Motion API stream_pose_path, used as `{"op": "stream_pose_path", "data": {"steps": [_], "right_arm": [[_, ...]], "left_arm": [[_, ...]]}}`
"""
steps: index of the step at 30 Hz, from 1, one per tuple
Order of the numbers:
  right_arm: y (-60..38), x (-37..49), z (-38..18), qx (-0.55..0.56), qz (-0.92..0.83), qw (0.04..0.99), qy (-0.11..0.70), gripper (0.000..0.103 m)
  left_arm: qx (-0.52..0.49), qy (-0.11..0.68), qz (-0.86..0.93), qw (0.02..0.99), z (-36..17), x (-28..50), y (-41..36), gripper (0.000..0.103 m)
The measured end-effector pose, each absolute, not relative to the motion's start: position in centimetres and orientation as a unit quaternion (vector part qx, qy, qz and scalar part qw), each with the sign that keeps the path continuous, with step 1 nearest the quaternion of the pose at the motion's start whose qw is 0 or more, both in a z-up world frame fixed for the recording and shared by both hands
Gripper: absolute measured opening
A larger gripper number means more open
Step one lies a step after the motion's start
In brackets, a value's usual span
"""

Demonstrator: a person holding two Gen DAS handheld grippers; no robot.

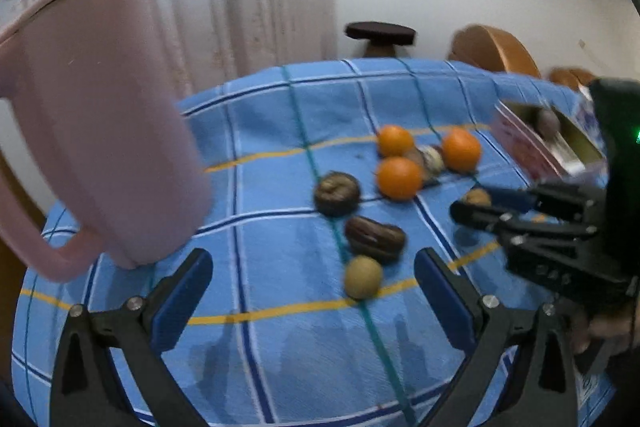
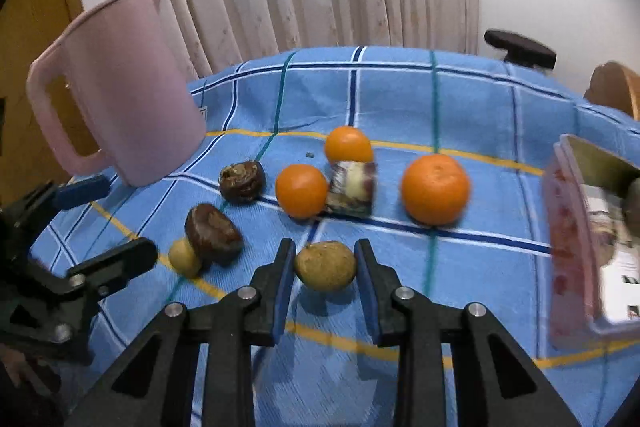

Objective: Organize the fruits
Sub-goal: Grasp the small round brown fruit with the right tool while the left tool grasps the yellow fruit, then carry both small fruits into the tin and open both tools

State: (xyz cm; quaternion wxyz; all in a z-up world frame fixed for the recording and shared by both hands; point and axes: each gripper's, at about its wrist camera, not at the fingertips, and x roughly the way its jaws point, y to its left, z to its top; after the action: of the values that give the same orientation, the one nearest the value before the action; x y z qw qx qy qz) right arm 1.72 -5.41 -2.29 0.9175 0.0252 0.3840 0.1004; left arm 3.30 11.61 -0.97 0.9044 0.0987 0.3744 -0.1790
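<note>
orange mandarins (image 2: 435, 189) and dark fruits (image 2: 213, 233) crowd beyond right tongs (image 2: 325, 267).

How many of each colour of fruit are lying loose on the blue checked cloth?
Orange fruits: 3
Dark brown fruits: 2
Tan, yellowish fruits: 2, one between the right gripper's pads
Purple-and-white cut piece: 1
Total: 8

Blue checked cloth (image 2: 400, 99), orange fruits (image 2: 435, 189), seemingly pink jug (image 2: 120, 87).
</note>
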Motion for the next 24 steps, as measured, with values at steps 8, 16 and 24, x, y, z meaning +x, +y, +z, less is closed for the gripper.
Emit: {"op": "stream_pose_path", "data": {"steps": [8, 16, 24], "right_arm": [[-7.8, -1.5, -1.4, 0.032, 0.097, 0.926, 0.363, 0.032], [-7.5, -1.5, -1.5, 0.032, 0.103, 0.925, 0.364, 0.032], [-7.8, -1.6, -1.0, 0.039, 0.105, 0.931, 0.348, 0.032]], "left_arm": [[0.112, 0.418, -0.174, 0.885, -3.5, 5.0, 9.7, 0.078], [0.082, 0.425, -0.189, 0.881, -4.6, 5.8, 9.6, 0.029], [0.049, 0.409, -0.193, 0.891, -3.0, 5.5, 11.7, 0.027]]}}
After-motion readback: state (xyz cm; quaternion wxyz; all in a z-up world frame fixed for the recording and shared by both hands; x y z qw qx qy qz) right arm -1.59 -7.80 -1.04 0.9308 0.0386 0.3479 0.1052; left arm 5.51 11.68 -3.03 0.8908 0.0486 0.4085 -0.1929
